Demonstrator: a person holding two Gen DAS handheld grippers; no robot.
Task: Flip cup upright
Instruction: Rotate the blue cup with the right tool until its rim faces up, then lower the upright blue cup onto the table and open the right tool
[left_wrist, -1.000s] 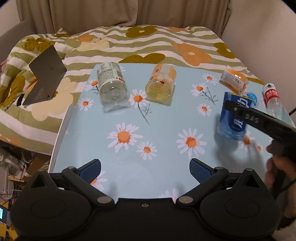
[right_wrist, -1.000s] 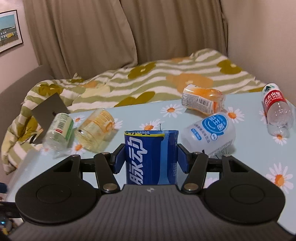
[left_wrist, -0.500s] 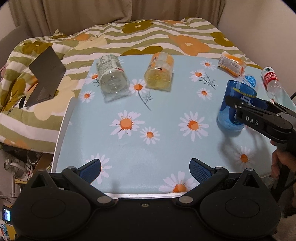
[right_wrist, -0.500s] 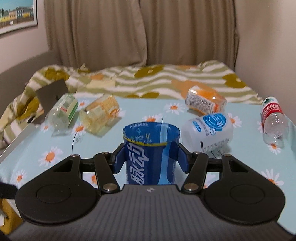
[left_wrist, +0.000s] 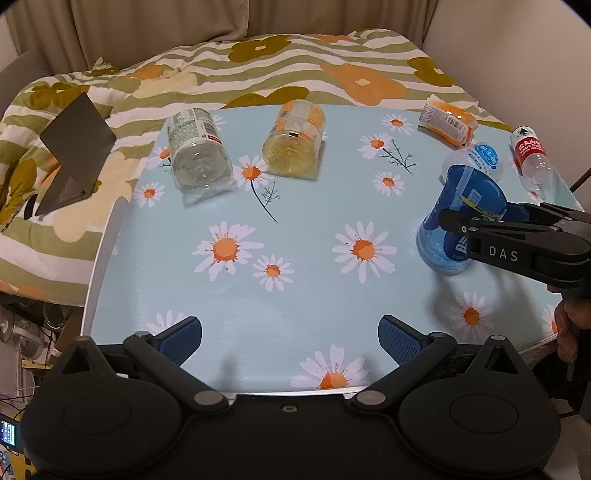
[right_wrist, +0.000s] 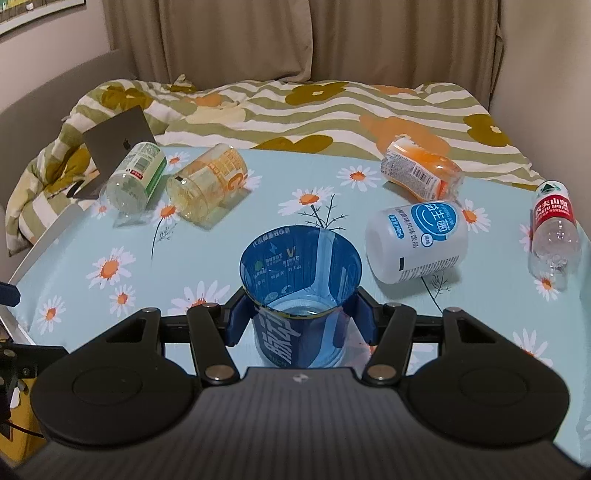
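Observation:
A blue plastic cup (right_wrist: 300, 291) with white lettering stands upright, mouth up, on the daisy-print table (right_wrist: 207, 273). My right gripper (right_wrist: 300, 321) is shut on the cup, one blue pad on each side of its wall. The left wrist view shows the cup (left_wrist: 458, 218) at the right side of the table with the right gripper (left_wrist: 476, 218) around its middle. My left gripper (left_wrist: 290, 338) is open and empty above the table's near edge.
Several cups and bottles lie on their sides: a clear one (left_wrist: 195, 151), a yellow one (left_wrist: 295, 138), an orange one (right_wrist: 421, 170), a white one (right_wrist: 417, 240) and a red-labelled bottle (right_wrist: 552, 229). A laptop (left_wrist: 74, 151) rests on the bedding left of the table.
The right gripper tilted its view downward over the cup, so the cup's open mouth now shows. The left gripper drew back and up, showing more of the table.

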